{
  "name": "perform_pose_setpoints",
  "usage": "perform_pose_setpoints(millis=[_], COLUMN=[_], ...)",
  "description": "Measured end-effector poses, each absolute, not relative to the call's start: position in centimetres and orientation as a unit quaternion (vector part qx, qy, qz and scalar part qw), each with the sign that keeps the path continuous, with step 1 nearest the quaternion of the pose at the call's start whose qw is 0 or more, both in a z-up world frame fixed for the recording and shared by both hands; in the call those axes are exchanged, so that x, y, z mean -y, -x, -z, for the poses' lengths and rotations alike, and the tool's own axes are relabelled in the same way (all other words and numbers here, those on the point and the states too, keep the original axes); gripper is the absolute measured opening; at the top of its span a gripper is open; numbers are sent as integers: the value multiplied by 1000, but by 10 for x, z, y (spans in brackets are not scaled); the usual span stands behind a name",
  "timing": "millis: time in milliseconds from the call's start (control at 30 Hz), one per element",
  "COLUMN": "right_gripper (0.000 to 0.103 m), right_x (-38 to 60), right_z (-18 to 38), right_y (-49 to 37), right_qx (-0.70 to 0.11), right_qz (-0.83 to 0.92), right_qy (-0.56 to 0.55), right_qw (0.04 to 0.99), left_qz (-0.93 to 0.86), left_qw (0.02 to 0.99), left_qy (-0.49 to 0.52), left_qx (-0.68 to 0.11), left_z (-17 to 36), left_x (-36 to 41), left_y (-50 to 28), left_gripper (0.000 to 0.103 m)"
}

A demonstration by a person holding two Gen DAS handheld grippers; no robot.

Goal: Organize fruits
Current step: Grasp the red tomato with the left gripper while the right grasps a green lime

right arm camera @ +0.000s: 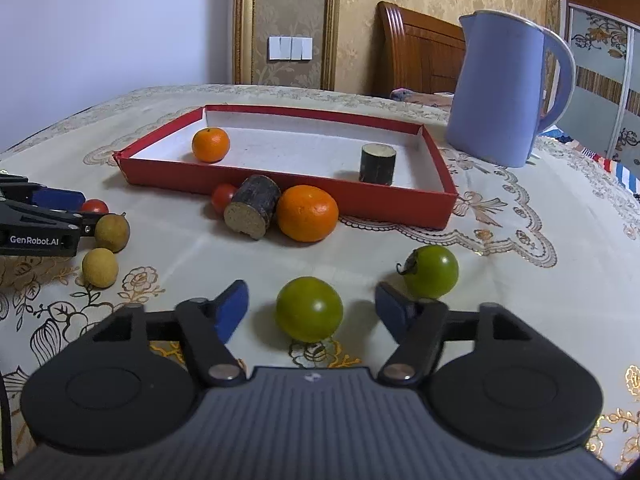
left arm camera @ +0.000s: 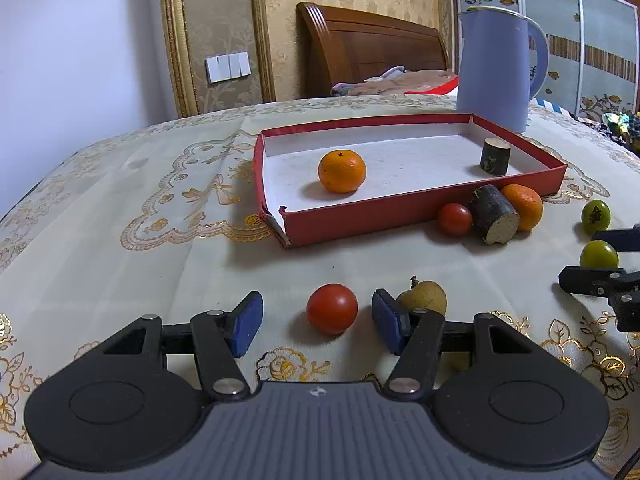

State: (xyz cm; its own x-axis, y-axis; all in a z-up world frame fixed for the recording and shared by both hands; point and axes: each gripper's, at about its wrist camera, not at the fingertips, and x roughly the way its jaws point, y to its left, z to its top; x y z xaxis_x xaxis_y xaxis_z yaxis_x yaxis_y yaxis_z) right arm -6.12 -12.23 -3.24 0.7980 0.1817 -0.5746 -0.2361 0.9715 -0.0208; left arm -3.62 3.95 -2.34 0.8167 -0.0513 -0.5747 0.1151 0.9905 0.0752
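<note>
Two grippers are low over the tablecloth [left arm camera: 120, 200], each lined up on a fruit. Left gripper [left arm camera: 318, 320]: jaws apart, a red tomato [left arm camera: 332, 309] sitting on the cloth between the blue pads [left arm camera: 248, 322], not yet touched on either side. A brownish longan [left arm camera: 424, 300] lies just behind the right-hand pad, very near it. Right gripper [right arm camera: 312, 314]: jaws also apart, a green tomato [right arm camera: 309, 309] centred between them, with a second green tomato [right arm camera: 431, 271] just beyond the right finger.

The red box [left arm camera: 400, 216] stands further back on the table. It already holds one orange [left arm camera: 342, 171] and a short dark stalk piece [left arm camera: 495, 157]. Still outside, against its near wall: a small red tomato [left arm camera: 454, 219], another stalk piece [left arm camera: 494, 214] lying on its side, a second orange [left arm camera: 522, 207]. A pale yellow longan [right arm camera: 100, 267] lies loose near the left gripper. A blue kettle [right arm camera: 504, 92] stands behind the box.

Judgement: step in hand is the grasp. Both fruits are round, smooth and likely soft, so close slowly and evenly on the widest part, pads level. On the left, keep the right-hand pad clear of the longan or it will be nudged away. Squeeze only enough to lift; a hard pinch may split the skin or squirt the fruit forward.
</note>
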Motion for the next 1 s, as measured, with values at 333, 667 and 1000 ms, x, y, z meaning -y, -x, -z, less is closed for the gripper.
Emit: perform_pose_setpoints(millis=[333, 667, 1000], right_gripper=[31, 31, 31], right_x=[114, 114, 115], right_z=[32, 32, 31], right_y=[65, 66, 67], right_qx=[-289, -287, -284], right_qz=[-116, -116, -110], right_qy=[68, 70, 64], right_qw=[948, 948, 950], left_qz=[50, 57, 55], left_qw=[952, 951, 952], left_qy=[-53, -55, -62], left_qx=[-296, -298, -293], left_z=[23, 21, 22], left_x=[-37, -35, -33], left_y=[46, 46, 43], left_gripper=[38, 33, 25])
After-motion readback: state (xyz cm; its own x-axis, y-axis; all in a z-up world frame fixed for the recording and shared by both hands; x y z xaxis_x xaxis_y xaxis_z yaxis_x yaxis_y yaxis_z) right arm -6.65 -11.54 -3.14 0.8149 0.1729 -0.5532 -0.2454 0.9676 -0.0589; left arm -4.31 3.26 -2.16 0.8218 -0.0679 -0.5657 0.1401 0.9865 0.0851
